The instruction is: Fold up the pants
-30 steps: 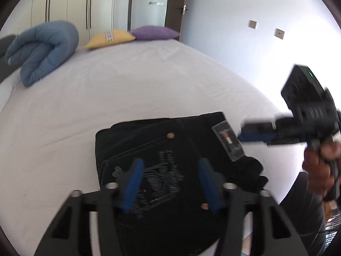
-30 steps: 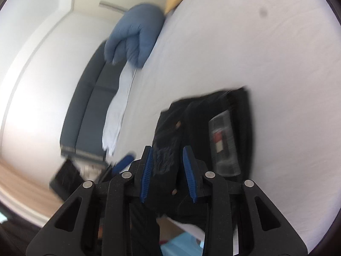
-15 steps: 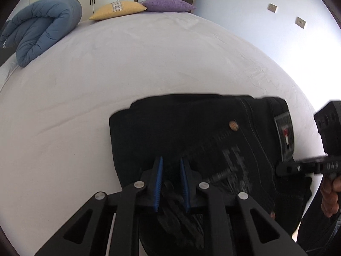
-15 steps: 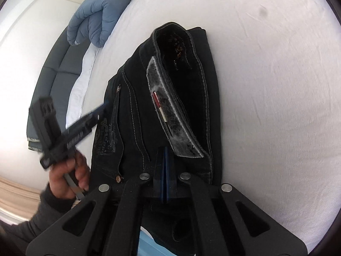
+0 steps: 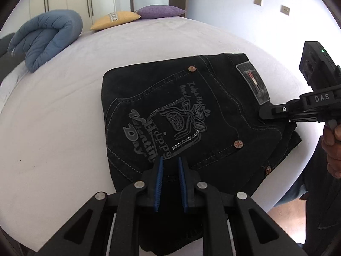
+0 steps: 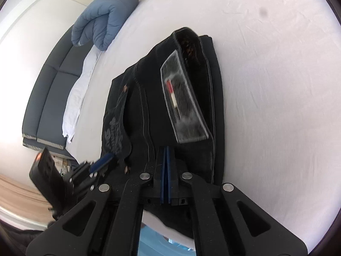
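Note:
Black jeans [image 5: 191, 117] lie folded into a compact stack on the white bed [image 5: 64, 128], back pocket print and grey waistband label facing up. My left gripper [image 5: 170, 164] is at the stack's near edge, its blue pads close together on the denim. My right gripper [image 6: 165, 149] is shut, its pads pressed together on the waistband side of the jeans [image 6: 153, 98], just below the label. The right gripper also shows in the left wrist view [image 5: 264, 113] at the stack's right edge. The left gripper shows blurred in the right wrist view [image 6: 102, 160].
A rolled blue duvet [image 5: 44, 36] lies at the bed's far left, with a yellow pillow [image 5: 116, 19] and a purple pillow [image 5: 159, 11] at the head. A dark sofa [image 6: 49, 89] stands beside the bed. The bed edge runs just behind both grippers.
Both grippers have closed onto the folded jeans: the left from wide open to nearly shut, the right from partly open to fully shut. The stack has shifted and looks raised slightly at its near edge.

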`<control>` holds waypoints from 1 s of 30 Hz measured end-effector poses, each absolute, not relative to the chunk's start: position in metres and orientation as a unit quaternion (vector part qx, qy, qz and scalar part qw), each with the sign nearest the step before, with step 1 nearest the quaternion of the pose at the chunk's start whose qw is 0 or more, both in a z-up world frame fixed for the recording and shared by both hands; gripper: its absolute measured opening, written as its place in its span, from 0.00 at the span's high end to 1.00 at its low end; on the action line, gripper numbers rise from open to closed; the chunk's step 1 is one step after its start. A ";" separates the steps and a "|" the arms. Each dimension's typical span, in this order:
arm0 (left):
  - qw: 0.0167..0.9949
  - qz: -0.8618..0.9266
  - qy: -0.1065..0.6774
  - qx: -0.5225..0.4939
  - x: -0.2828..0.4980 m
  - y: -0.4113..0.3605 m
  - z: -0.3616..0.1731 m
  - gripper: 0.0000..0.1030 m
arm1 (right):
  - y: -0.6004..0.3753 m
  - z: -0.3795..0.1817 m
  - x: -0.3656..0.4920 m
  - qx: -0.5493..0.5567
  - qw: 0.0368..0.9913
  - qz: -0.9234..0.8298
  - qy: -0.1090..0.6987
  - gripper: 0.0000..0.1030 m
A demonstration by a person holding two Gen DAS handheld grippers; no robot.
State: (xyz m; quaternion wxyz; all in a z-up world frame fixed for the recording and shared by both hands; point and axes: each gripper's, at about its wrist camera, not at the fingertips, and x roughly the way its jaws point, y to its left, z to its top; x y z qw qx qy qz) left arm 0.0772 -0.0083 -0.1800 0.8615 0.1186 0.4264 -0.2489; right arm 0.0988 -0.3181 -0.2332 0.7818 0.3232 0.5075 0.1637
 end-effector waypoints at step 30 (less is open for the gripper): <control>0.754 -0.303 0.568 -0.131 0.201 0.052 -0.191 0.35 | -0.385 -0.245 0.155 0.387 0.739 0.173 0.524 0.57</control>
